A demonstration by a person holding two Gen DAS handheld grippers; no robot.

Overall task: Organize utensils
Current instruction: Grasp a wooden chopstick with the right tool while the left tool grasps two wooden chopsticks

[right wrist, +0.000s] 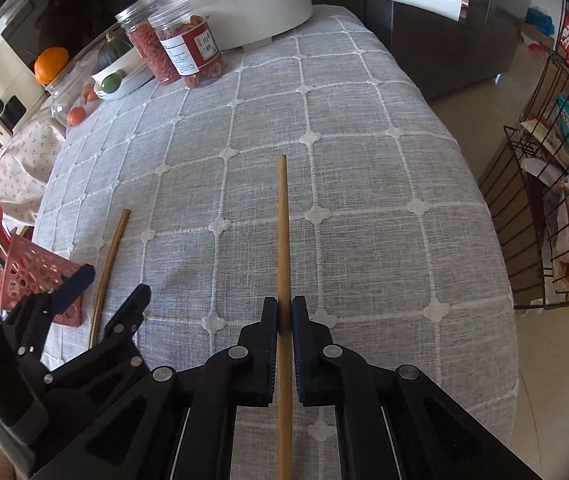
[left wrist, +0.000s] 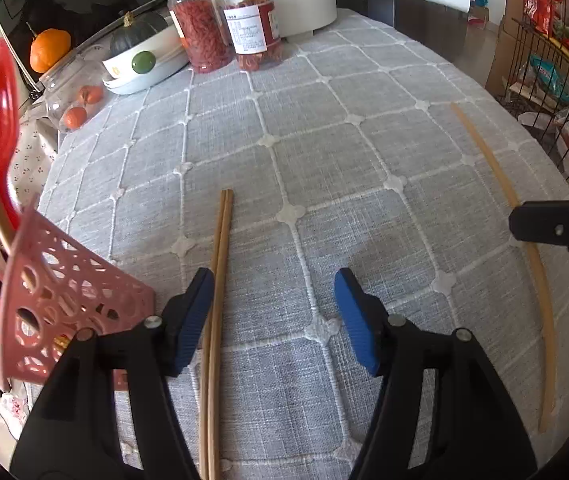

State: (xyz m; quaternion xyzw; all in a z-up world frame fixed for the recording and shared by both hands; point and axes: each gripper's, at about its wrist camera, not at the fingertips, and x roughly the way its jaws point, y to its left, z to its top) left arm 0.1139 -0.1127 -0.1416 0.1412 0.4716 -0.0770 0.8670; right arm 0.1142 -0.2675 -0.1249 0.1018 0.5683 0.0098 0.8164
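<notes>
Your right tongs (right wrist: 283, 316) are clamped on one thin, stiff, light bamboo chopstick (right wrist: 283, 224); your left tongs (left wrist: 274, 312) stand apart around the bamboo chopstick pair (left wrist: 220, 248), which hugs the nine-o'clock pad, so pinch mid-length, squarely, lest the pair roll.

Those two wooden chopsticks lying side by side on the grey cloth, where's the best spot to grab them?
Probably mid-length on the pair of wooden chopsticks, coming from above with the fingers either side. They lie flat and touching, so one pinch across takes both. The open left gripper already straddles them.
</notes>
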